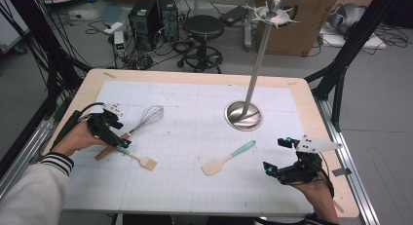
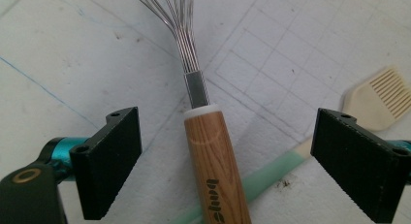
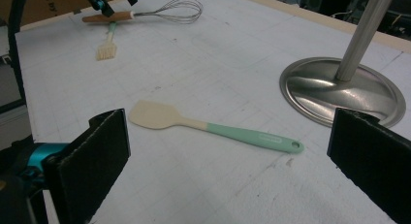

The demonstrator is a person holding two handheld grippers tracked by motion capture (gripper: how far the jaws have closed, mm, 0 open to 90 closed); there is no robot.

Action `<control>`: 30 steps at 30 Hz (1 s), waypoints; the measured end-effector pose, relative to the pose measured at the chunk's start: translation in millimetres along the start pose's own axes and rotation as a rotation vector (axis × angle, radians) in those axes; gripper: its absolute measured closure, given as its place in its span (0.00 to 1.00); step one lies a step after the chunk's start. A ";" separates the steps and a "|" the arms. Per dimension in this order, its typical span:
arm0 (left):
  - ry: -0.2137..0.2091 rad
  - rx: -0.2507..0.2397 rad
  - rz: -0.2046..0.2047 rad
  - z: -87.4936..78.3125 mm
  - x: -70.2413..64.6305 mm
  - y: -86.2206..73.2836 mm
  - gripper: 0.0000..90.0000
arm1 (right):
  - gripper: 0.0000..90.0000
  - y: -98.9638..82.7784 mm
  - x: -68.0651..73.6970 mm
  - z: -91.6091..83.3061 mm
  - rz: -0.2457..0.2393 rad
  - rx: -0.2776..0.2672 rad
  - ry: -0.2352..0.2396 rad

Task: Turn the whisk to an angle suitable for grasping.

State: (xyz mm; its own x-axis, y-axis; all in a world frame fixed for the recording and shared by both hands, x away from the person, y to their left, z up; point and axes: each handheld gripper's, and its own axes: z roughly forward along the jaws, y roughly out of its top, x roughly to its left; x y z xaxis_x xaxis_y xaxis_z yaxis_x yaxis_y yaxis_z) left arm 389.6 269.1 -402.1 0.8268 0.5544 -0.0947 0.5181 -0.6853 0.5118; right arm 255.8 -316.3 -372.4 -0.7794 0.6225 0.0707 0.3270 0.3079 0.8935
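- The left gripper (image 2: 228, 151) stands with its jaws apart, one on each side of the wooden handle of a wire whisk (image 2: 215, 161); neither pad touches the wood.
- The whisk, with its steel loops and pale wooden handle, lies flat at the left of the white gridded counter (image 1: 195, 186), loops pointing away from the person. Its handle crosses over the mint-green handle of a cream slotted brush-spatula (image 1: 141, 159).
- The handle sits nearer the jaw on the left of the left gripper view. If the jaws close as they stand, that one would likely meet the wood first and push or roll the round handle sideways.
- Because the whisk rests on the green handle, a low grip could catch both utensils, or the lift could drag the brush-spatula along.
- A grip this close to the steel collar leaves the long handle hanging behind, so the whisk may tip when raised.
- The right gripper (image 3: 228, 166) waits wide apart and empty above the near right counter, facing a cream spatula with a mint-green handle (image 3: 213, 124).
- Beyond that stands a steel hanging stand with a round base (image 1: 243, 115), well apart from the whisk.
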 end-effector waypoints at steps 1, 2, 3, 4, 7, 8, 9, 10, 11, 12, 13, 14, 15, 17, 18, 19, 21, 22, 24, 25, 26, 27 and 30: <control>0.000 0.008 -0.006 0.8 0.4 -0.2 0.15 | 0.00 -0.1 -0.1 0.0 -0.002 -0.002 -0.002; -0.002 0.012 -0.011 1.4 0.7 -0.6 0.16 | 0.00 -0.2 -0.2 -0.2 -0.003 -0.004 0.000; -0.002 0.018 -0.008 1.7 1.4 -0.6 0.16 | 0.00 -0.2 -0.2 -0.2 -0.003 -0.004 0.000; -0.003 0.018 -0.017 2.0 1.0 -0.6 0.17 | 0.00 -0.2 -0.3 -0.3 -0.005 -0.005 -0.002; -0.004 0.030 -0.010 3.5 0.9 -0.3 0.23 | 0.00 -0.1 -0.2 -0.6 -0.006 -0.005 -0.003; -0.005 0.033 -0.013 4.6 0.6 -0.2 0.28 | 0.00 -0.1 -0.1 -0.7 -0.003 -0.003 -0.003; -0.007 0.031 -0.018 6.2 -0.2 0.0 0.31 | 0.00 -0.1 -0.3 -0.8 -0.004 -0.004 -0.003; -0.005 0.035 -0.021 7.1 -0.8 0.1 0.31 | 0.00 -0.1 -0.3 -0.8 -0.004 -0.004 -0.003; -0.001 0.039 -0.018 8.0 -0.7 0.2 0.33 | 0.00 -0.2 -0.3 -0.7 -0.004 -0.005 -0.003; -0.003 0.043 -0.020 8.8 -0.5 0.3 0.35 | 0.00 -0.3 -0.4 -0.7 -0.003 -0.005 -0.003; -0.004 0.044 -0.021 9.8 -0.6 0.4 0.36 | 0.00 -0.3 -0.4 -0.6 -0.003 -0.004 -0.003; 0.000 0.050 -0.020 10.1 -0.7 0.7 0.37 | 0.00 -0.3 -0.3 -0.5 -0.002 -0.004 -0.003; -0.002 0.052 -0.018 10.5 -0.7 0.8 0.39 | 0.00 -0.3 -0.2 -0.3 0.000 -0.001 -0.002; -0.004 0.046 -0.014 11.5 -1.6 1.0 0.44 | 0.00 -0.4 -0.4 0.2 0.001 -0.001 -0.004; -0.002 0.044 -0.013 12.1 -2.1 1.1 0.47 | 0.00 -0.5 -0.6 0.3 -0.002 0.000 -0.003; 0.005 0.049 -0.008 12.2 -2.2 1.2 0.50 | 0.00 -0.5 -0.6 0.5 -0.002 0.000 -0.004; 0.017 0.046 -0.014 12.0 -2.3 1.0 0.57 | 0.00 -0.7 -0.7 1.0 0.001 -0.001 -0.004; 0.019 0.055 -0.005 10.8 -1.1 1.2 0.59 | 0.00 -0.7 -0.8 1.1 -0.001 0.000 -0.005; 0.022 0.051 -0.017 10.7 -1.5 1.0 0.64 | 0.00 -0.7 -0.6 1.4 0.002 0.003 -0.002; 0.021 0.053 -0.017 11.0 -1.9 0.9 0.64 | 0.00 -0.6 -0.6 1.4 0.001 0.003 -0.002; 0.028 0.056 -0.018 11.9 -2.6 0.8 0.64 | 0.00 -0.6 -0.6 1.4 0.001 0.003 -0.002; 0.035 0.066 -0.018 12.9 -3.1 0.7 0.68 | 0.00 -0.7 -0.8 1.7 -0.001 0.004 -0.004; 0.047 0.103 0.002 14.6 -2.9 0.8 0.71 | 0.00 -1.2 -1.0 2.3 -0.001 0.008 -0.006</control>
State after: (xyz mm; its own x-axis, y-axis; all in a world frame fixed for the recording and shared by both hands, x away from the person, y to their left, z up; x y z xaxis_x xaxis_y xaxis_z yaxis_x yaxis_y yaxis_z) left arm 390.8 260.0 -413.8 0.8180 0.5727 -0.0526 0.5383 -0.7301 0.4210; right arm 257.3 -315.6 -374.6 -0.7767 0.6263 0.0674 0.3306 0.3142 0.8899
